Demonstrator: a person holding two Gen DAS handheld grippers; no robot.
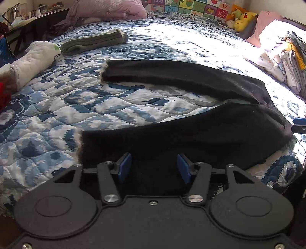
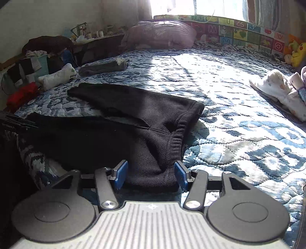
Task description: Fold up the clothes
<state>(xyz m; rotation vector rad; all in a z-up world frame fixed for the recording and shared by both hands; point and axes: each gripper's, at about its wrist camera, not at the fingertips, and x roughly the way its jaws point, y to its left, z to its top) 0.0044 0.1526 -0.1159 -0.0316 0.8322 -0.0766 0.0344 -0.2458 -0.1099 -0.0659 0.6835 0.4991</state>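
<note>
Black sweatpants (image 1: 191, 134) spread flat on bed w/ blue-white quilt (image 1: 57, 115), legs splayed in a V toward the left, frayed pale cuffs at both leg ends. Waistband end on the right, ribbed elastic clear in right wrist view (image 2: 174, 141). Near leg hanging slightly over bed edge.

Left gripper (image 1: 154, 167) low at near edge, blue-padded fingers (image 1: 124, 167) apart, straddling black fabric of the near leg, not pinching. Right gripper (image 2: 151, 175) at waistband corner, fingers (image 2: 120, 175) also apart, a bunched fold of waistband fabric sitting between them; pads close to cloth, can't tell if touching. Sliver of the other gripper's blue pad visible at far right of left wrist view (image 1: 300, 121).

Elsewhere on bed: grey folded garment (image 1: 93, 41) far left, rolled white garment (image 1: 36, 59) w/ green print beside it, well apart from pants. Red cloth (image 2: 23, 93) at left bed edge. Pink pillow (image 1: 109, 8) at far end, alphabet play mat (image 1: 191, 6) propped along the back. Yellow plush toy (image 1: 244, 20) in far right corner. Stack of folded light clothes (image 1: 283, 63) on right side, in strong sunlight. Cluttered counter (image 2: 99, 38) beyond bed on left, bottles and bits on top, too small to id.
</note>
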